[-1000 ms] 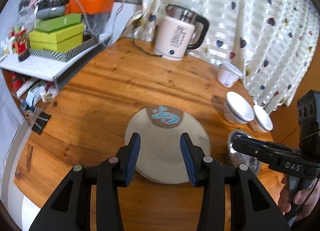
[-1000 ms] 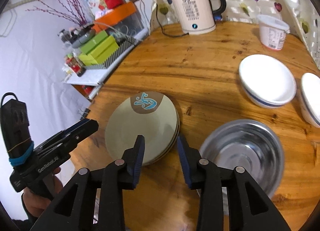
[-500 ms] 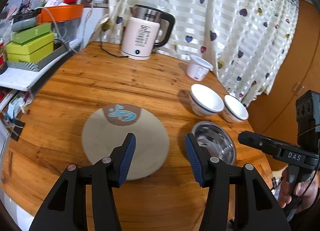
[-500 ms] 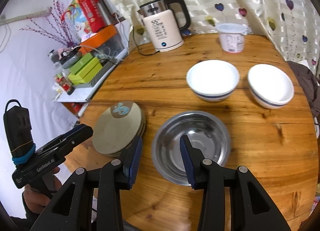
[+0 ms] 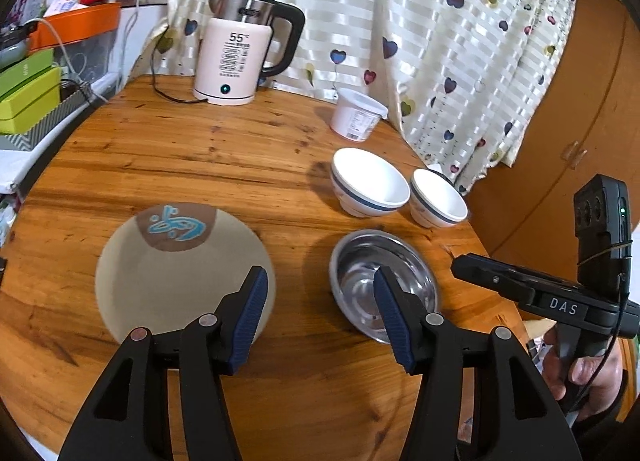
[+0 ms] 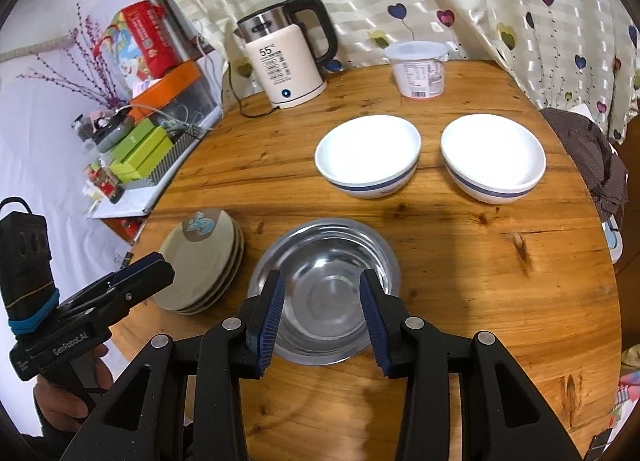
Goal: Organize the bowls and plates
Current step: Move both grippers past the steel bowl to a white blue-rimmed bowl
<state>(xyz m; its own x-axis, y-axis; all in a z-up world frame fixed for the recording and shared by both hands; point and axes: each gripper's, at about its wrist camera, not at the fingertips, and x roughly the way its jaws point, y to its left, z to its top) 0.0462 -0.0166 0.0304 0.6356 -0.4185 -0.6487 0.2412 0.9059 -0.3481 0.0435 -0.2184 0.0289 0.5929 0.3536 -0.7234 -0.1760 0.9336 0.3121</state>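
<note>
Plates [image 6: 202,265] sit in a stack on the round wooden bench [image 6: 500,273], at about 8 o'clock from the steel bowl [image 6: 325,293] in the right wrist view. The top plate is pale with a brown patch and a blue mark on it. The steel bowl is shiny and has nothing in it. It stands just beside the plates but does not touch them.

Two white bowls with a blue stripe stand side by side on the bench. The left white bowl [image 6: 368,159] is at 12 o'clock from the steel bowl. The right white bowl [image 6: 493,157] is at about 2 o'clock from it. They are near each other but apart.

The left hand-held gripper [image 5: 318,311] hangs above the bench between the plates and the steel bowl. Its jaws have just been opening, they stand wide apart and nothing is between them. A hand [image 6: 70,409] holds it by the handle.

The right hand-held gripper [image 6: 322,317] hangs over the near side of the steel bowl. Its jaws are partly open and hold nothing. The other hand [image 5: 588,381] holds its handle.

At the far side of the bench stand a pink kettle [image 6: 286,61] and a white tub [image 6: 420,69]. A curtain [image 5: 420,21] with little hearts hangs behind them.
</note>
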